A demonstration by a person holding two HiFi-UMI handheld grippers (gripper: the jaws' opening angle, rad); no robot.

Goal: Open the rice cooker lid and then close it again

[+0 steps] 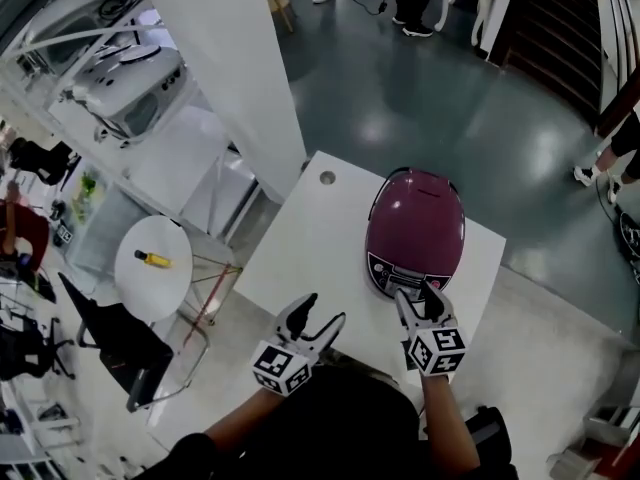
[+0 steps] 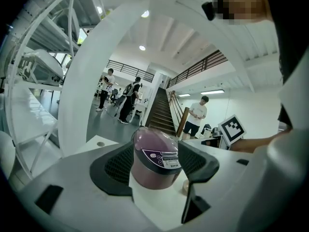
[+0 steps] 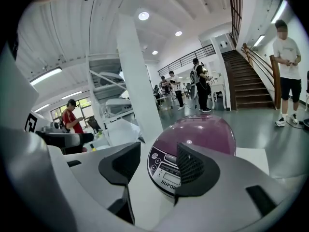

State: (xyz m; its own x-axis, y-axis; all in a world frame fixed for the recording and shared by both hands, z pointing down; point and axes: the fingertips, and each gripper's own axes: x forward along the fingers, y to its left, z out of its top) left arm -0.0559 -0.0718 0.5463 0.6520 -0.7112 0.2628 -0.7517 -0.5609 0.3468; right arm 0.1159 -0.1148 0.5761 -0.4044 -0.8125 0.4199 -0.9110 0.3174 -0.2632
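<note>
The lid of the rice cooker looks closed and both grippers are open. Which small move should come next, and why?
Probably ease the right gripper forward to the front edge of the lid. The rice cooker stands shut on the table, the right gripper's jaws are apart and empty just before the control panel, and the left gripper hangs farther off, also open.
</note>
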